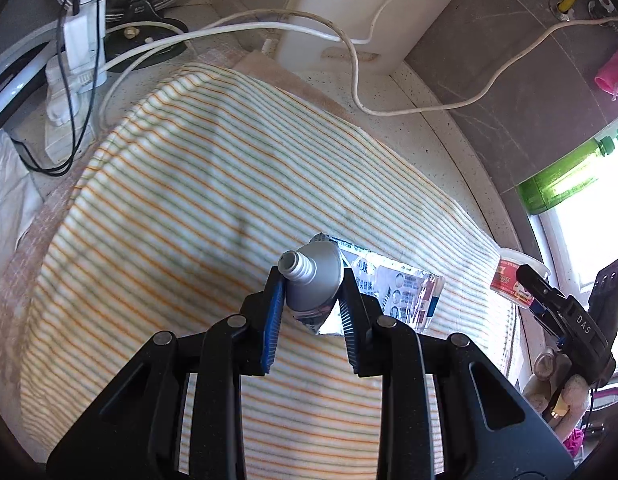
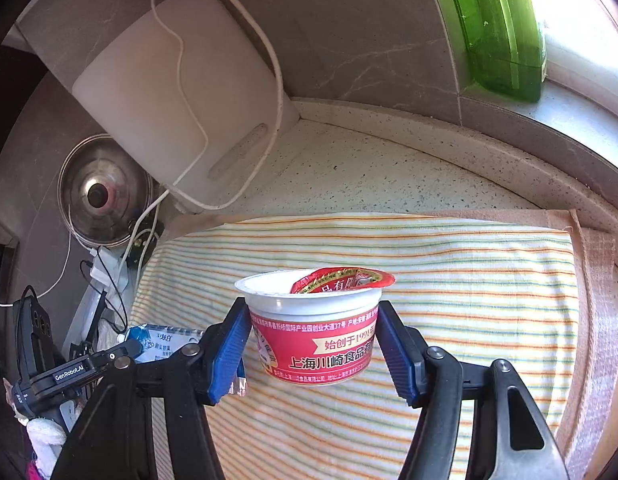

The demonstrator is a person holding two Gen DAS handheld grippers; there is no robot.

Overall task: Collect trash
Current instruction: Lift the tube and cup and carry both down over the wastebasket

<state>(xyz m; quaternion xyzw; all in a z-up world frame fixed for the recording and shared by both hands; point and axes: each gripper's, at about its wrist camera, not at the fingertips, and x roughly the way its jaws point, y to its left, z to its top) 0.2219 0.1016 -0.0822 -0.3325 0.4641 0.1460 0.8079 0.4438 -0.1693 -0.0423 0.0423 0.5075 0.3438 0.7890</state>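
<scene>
I have both pieces of trash off the desk at once. My left gripper (image 1: 312, 300) has its fingers clamped on the shoulder of a squeezed silver toothpaste tube with no cap (image 1: 315, 280), the threaded nozzle pointing up toward the camera and the crumpled printed body trailing down to the right above the striped orange-and-green cloth (image 1: 213, 184) that covers the middle of the desk. My right gripper (image 2: 313, 344) has its fingers pressed on either side of a small white plastic cup with a red printed wrapper (image 2: 315, 332), upright, its torn red foil lid (image 2: 341, 280) folded into the mouth; it hangs clear of the cloth, over its front part. No bin shows in either view, so I judge this to be the carry stage. To do it well I keep both clamps firm and steady: the tube is pinched near one end, so its loose body can swing, and I avoid jerks. I hold the cup level so nothing inside spills, and I keep the two grippers apart as they travel. The white cables (image 1: 269, 28) along the back edge of the desk and the white cutting board (image 2: 181, 92) leaning in the back corner are worth avoiding.
</scene>
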